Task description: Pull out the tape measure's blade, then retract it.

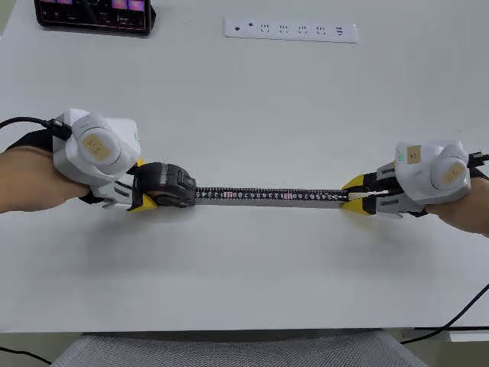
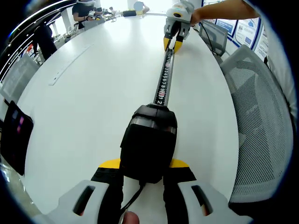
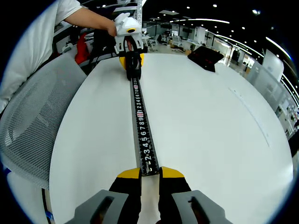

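In the right gripper view, the right gripper (image 3: 149, 173) is nearest, well apart from the case (image 3: 133, 60). Its yellow-tipped jaws are pressing together on the free end of the blade (image 3: 141, 130). The blade is running straight from that pinch to the case mouth with its numbers facing up. It is lying low along the white table (image 1: 244, 92), though I cannot tell whether it is touching. Behind the case, the left gripper (image 1: 142, 183) is clamping it with one jaw on each side. The case is sitting on the table, mouth towards the right gripper. Both hands are holding the grippers level and facing each other along the blade's long axis. The blade is looking well drawn out, so retracting would probably mean the right gripper travelling back along this line towards the case. Well beyond the case, a power strip (image 1: 290, 30) is lying.
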